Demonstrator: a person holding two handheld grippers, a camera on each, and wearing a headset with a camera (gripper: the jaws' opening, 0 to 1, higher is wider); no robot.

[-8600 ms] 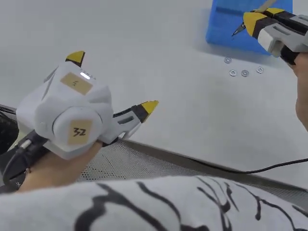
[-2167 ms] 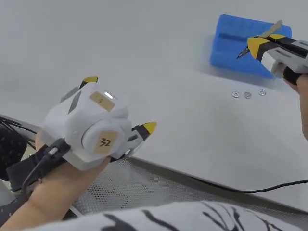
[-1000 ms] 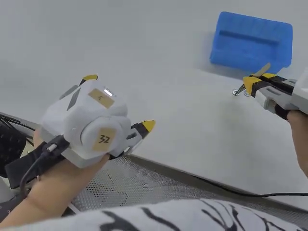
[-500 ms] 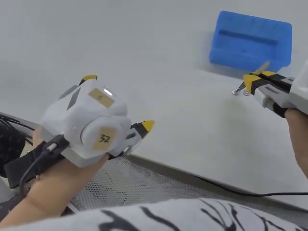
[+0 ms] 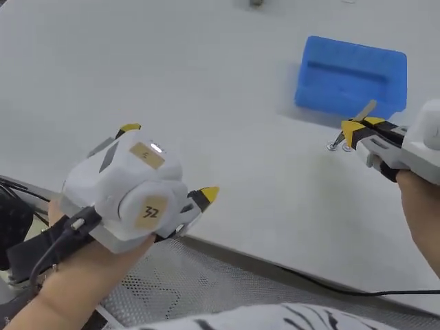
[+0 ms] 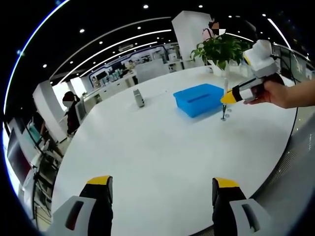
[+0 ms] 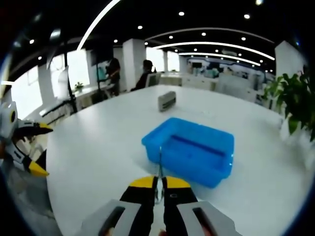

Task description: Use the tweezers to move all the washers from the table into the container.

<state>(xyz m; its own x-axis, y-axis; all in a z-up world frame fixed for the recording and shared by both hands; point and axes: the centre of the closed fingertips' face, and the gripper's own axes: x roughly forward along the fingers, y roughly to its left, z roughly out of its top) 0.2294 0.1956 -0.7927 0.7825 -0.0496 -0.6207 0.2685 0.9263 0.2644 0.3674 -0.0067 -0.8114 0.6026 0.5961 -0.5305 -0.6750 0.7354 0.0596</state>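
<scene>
Your left gripper [image 5: 169, 161], labelled "32": jaws wide, empty. Your right gripper [image 5: 356, 126], clamping tweezers [image 5: 337, 141], has descended from container [image 5: 350, 74] to washers [image 5: 346, 147].

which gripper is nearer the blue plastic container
Right. The right gripper, shut on metal tweezers, is just in front of the blue plastic container; the left gripper is far off.

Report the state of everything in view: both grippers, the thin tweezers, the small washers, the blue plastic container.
Left gripper: open, empty, above the near table edge.
Right gripper: shut on the tweezers.
Thin metal tweezers: held, tips down at the washers; whether they grip one, cannot tell.
Small silver washers: flat on the white table, outside the container.
Blue rectangular plastic container: upright, open-topped; contents too small to tell.
</scene>
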